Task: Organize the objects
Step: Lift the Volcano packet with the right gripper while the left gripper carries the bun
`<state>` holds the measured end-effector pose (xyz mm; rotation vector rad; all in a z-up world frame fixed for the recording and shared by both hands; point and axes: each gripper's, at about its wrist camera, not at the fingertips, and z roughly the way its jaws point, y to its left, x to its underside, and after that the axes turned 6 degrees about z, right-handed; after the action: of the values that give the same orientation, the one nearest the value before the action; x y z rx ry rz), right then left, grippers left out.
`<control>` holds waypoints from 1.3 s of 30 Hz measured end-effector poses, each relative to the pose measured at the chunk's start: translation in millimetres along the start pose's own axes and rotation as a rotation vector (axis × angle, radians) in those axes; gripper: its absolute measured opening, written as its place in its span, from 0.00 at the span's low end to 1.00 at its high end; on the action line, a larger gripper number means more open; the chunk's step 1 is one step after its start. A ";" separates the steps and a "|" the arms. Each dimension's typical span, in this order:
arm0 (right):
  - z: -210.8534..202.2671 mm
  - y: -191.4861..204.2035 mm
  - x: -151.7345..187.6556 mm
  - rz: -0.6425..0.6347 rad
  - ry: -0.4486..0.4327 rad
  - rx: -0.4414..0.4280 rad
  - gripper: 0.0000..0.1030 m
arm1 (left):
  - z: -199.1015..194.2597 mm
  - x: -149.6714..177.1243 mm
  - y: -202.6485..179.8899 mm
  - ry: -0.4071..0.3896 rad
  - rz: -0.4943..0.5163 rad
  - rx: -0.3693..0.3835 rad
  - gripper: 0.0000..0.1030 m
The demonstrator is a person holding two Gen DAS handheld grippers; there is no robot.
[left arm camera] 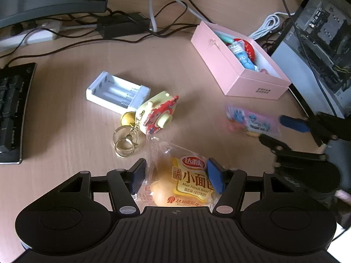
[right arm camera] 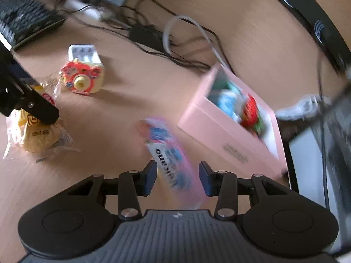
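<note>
Crinkly clear bread packet point(left arm camera: 186, 182) pinched by left tool point(left arm camera: 177, 175); right tool point(right arm camera: 178, 176) spread around glossy pink pouch point(right arm camera: 169, 153).

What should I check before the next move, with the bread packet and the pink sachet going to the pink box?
1. Left hand-held gripper around clear-wrapped bread packet: ok.
2. Its pads pressing the packet: cannot tell.
3. Right hand-held gripper around blurred pink-and-blue sachet: ok.
4. Firm hold on sachet: cannot tell.
5. Open pink cardboard box has free room: ok.
6. Yellow-and-red toy camera keychain off the bread packet: not ok, touching the wrapper.
</note>
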<state>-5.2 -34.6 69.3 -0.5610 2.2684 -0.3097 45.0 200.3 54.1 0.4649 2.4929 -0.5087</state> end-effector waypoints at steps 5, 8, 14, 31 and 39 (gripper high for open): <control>-13.6 -16.9 -1.3 0.090 -0.046 -0.043 0.68 | 1.1 2.9 10.5 0.002 -0.041 0.047 0.64; 0.9 -11.6 -0.1 0.017 -0.048 -0.040 0.69 | -1.1 5.0 11.8 0.007 -0.040 0.052 0.64; 20.7 -41.3 -19.2 0.345 0.059 -0.151 0.77 | -4.8 9.1 17.6 0.011 -0.059 0.061 0.64; 21.6 -6.6 -13.5 0.287 0.026 0.034 0.80 | -4.2 9.2 14.9 0.002 -0.049 0.044 0.65; 13.1 -46.6 -5.9 0.494 0.093 -0.011 0.81 | -4.5 10.8 15.2 -0.009 -0.057 0.045 0.65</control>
<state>21.9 -73.1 81.9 0.0199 2.4087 -0.0758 40.9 217.8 47.5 0.4089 2.4969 -0.5892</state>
